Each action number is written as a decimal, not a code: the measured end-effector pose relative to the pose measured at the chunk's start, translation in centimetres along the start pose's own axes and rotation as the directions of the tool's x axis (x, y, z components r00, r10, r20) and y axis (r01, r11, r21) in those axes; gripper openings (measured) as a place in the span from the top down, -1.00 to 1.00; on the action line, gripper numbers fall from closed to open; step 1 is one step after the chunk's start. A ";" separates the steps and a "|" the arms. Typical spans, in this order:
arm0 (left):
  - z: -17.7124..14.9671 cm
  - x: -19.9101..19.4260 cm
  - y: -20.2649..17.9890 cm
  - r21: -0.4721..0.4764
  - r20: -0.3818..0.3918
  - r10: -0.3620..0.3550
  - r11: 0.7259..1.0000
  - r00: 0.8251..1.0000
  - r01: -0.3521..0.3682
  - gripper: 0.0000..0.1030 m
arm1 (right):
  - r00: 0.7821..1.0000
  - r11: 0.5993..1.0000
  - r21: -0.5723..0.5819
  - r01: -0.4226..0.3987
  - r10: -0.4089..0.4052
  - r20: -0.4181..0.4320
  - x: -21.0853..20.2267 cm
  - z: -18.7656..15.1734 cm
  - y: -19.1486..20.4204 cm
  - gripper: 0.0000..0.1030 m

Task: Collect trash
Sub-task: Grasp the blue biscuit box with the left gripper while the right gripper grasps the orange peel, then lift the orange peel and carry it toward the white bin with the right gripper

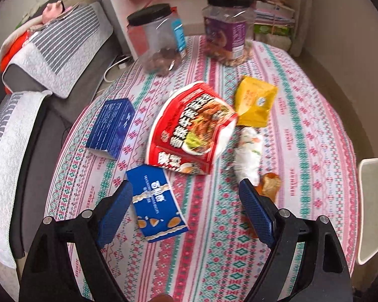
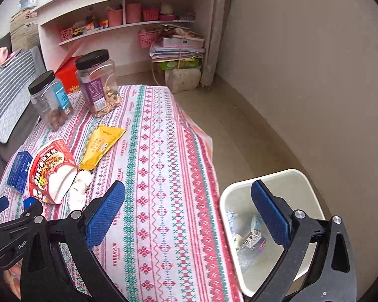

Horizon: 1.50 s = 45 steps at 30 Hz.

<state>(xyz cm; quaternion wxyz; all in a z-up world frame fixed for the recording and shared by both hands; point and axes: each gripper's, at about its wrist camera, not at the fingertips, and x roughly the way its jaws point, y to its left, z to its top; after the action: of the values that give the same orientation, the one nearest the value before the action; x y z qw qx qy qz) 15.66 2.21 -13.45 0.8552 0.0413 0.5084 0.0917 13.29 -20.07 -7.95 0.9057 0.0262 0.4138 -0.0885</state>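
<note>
Hovering | left gripper (image 1: 185,191) released | blue wrapper (image 1: 155,205) just beside its left finger

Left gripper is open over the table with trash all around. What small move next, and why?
Probably lower the left gripper onto the blue snack wrapper and close. It is the nearest piece, lying flat between the open fingers, which hold nothing. The white bin beside the table waits with trash already inside.

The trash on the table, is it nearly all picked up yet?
Not yet. Some scraps already lie in the white bin. Both tools are open and hold nothing. Left on the table: the red noodle bowl, yellow packet, white wrapper, two blue boxes.
</note>
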 end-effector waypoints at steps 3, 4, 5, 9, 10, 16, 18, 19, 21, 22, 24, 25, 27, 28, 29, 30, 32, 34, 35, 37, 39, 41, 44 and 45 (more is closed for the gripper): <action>-0.2 2.8 2.0 -0.039 -0.083 0.022 0.999 0.996 -0.025 -0.62 | 0.997 0.999 -0.014 -0.041 0.040 -0.066 1.8 -0.4 2.3 -0.86; -0.2 3.7 2.6 -0.056 -0.112 0.018 0.998 0.994 -0.024 -0.62 | 0.995 0.999 -0.020 -0.051 0.049 -0.085 2.4 -0.5 3.0 -0.86; -0.3 4.5 3.1 -0.071 -0.141 0.009 0.997 0.990 -0.020 -0.62 | 0.993 0.998 -0.025 -0.059 0.056 -0.102 2.9 -0.7 3.7 -0.86; -0.9 6.9 4.3 -0.114 -0.218 -0.037 0.993 0.975 0.012 -0.62 | 0.983 0.995 -0.043 -0.084 0.076 -0.168 5.0 -1.6 6.2 -0.86; -1.0 7.2 4.5 -0.118 -0.230 -0.047 0.993 0.972 0.020 -0.62 | 0.980 0.995 -0.048 -0.089 0.079 -0.183 5.4 -1.9 6.7 -0.86; -1.9 8.5 5.3 -0.133 -0.266 -0.116 0.988 0.957 0.083 -0.34 | 0.956 0.988 -0.080 -0.130 0.103 -0.276 7.3 -3.3 9.0 -0.86; -2.0 7.9 5.3 -0.110 -0.252 -0.120 0.989 0.960 0.095 -0.13 | 0.943 0.986 -0.077 -0.151 0.120 -0.312 7.9 -3.8 9.5 -0.86; -2.1 7.5 5.6 -0.117 -0.247 -0.135 0.987 0.960 0.109 -0.12 | 0.937 0.984 -0.076 -0.161 0.128 -0.326 8.2 -3.9 9.8 -0.86; -2.3 6.5 6.3 -0.125 -0.229 -0.140 0.986 0.963 0.113 -0.10 | 0.926 0.980 -0.088 -0.176 0.135 -0.351 8.6 -4.5 10.5 -0.86; -2.4 5.8 6.6 -0.122 -0.217 -0.133 0.987 0.967 0.108 -0.09 | 0.924 0.979 -0.096 -0.180 0.135 -0.358 8.7 -4.7 10.9 -0.86; -2.6 4.2 7.4 -0.120 -0.179 -0.115 0.988 0.977 0.094 -0.06 | 0.920 0.976 -0.112 -0.188 0.135 -0.369 9.0 -5.1 11.7 -0.86; -2.8 3.4 7.8 -0.116 -0.156 -0.099 0.990 0.983 0.082 -0.06 | 0.918 0.974 -0.119 -0.195 0.138 -0.372 9.0 -5.3 12.1 -0.86; -2.9 1.7 8.3 -0.102 -0.101 -0.066 0.993 0.993 0.056 -0.06 | 0.917 0.970 -0.133 -0.203 0.141 -0.372 9.2 -5.6 12.8 -0.78; -2.9 1.0 8.5 -0.098 -0.078 -0.056 0.994 0.995 0.049 -0.06 | 0.915 0.968 -0.144 -0.208 0.141 -0.378 9.4 -5.8 13.2 -0.59; -2.9 0.4 8.7 -0.098 -0.057 -0.053 0.994 0.997 0.047 -0.06 | 0.920 0.967 -0.160 -0.200 0.129 -0.370 9.4 -5.8 13.4 -0.50; -3.0 -0.1 9.0 -0.100 -0.040 -0.055 0.994 0.998 0.050 -0.06 | 0.927 0.964 -0.172 -0.204 0.134 -0.351 9.1 -5.9 13.6 -0.41; -2.9 -0.7 9.3 -0.102 -0.013 -0.059 0.993 0.998 0.057 -0.06 | 0.928 0.957 -0.180 -0.229 0.159 -0.337 8.5 -5.6 14.0 0.38; -1.9 -0.5 9.7 -0.110 0.000 -0.071 0.991 0.997 0.071 -0.06 | 0.924 0.952 -0.173 -0.253 0.185 -0.334 7.8 -5.3 13.9 0.61; -1.7 -0.7 9.9 -0.120 0.006 -0.080 0.990 0.997 0.080 -0.06 | 0.923 0.951 -0.164 -0.262 0.198 -0.330 7.5 -5.1 13.7 0.64; -1.5 -1.0 10.2 -0.137 0.023 -0.096 0.986 0.995 0.098 -0.06 | 0.922 0.947 -0.145 -0.287 0.232 -0.311 6.5 -4.5 13.1 0.65; -1.1 -1.5 10.3 -0.154 0.050 -0.109 0.981 0.993 0.115 -0.06 | 0.923 0.940 -0.129 -0.315 0.272 -0.271 5.0 -3.5 12.5 0.66; -0.8 -2.2 10.5 -0.165 0.080 -0.125 0.977 0.989 0.137 -0.06 | 0.924 0.932 -0.122 -0.342 0.310 -0.222 3.3 -2.6 12.2 0.66; -0.3 -3.1 10.5 -0.174 0.121 -0.136 0.972 0.983 0.155 -0.06 | 0.927 0.922 -0.123 -0.366 0.349 -0.138 1.2 -1.5 11.7 0.66; -0.2 -3.3 10.4 -0.176 0.131 -0.137 0.971 0.982 0.159 -0.06 | 0.930 0.922 -0.133 -0.364 0.351 -0.108 0.3 -1.3 11.6 0.66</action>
<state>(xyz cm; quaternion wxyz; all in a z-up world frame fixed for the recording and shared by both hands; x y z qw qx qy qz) 12.72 11.78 -8.99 0.8884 -0.0716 0.4478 0.0719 14.66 -8.57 -9.34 0.8881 0.0365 0.4445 0.1111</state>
